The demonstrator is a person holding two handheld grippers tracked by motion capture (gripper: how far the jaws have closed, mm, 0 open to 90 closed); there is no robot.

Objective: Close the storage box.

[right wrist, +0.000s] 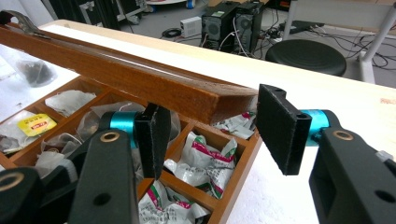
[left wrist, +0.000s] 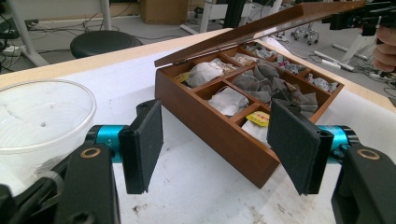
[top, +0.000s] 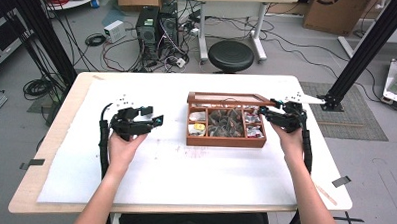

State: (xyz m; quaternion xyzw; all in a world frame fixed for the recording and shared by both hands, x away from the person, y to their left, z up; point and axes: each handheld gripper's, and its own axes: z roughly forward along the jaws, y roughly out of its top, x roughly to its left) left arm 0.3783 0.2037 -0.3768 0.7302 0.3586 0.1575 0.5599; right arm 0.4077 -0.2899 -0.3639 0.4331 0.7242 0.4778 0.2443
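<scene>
A wooden tea box (top: 225, 141) stands right of the table's middle, its compartments holding grey tea bags (top: 226, 122) and wrapped packets (right wrist: 205, 154). Its lid (top: 227, 98) is tilted partway up on the rear hinge. My right gripper (top: 264, 113) is at the box's right end. In the right gripper view the lid's corner (right wrist: 224, 100) lies over the gap between the jaws of my right gripper (right wrist: 217, 135), and the pads are apart and not pressing on it. My left gripper (top: 154, 115) hovers open left of the box (left wrist: 210, 135), nothing between its pads (left wrist: 149, 140).
A clear plastic cup (left wrist: 44, 116) stands just beside my left gripper. Bare white mat (top: 194, 177) covers the table in front of the box. Beyond the far edge are a black stool (top: 231, 55), computer towers (top: 157, 28) and loose cables.
</scene>
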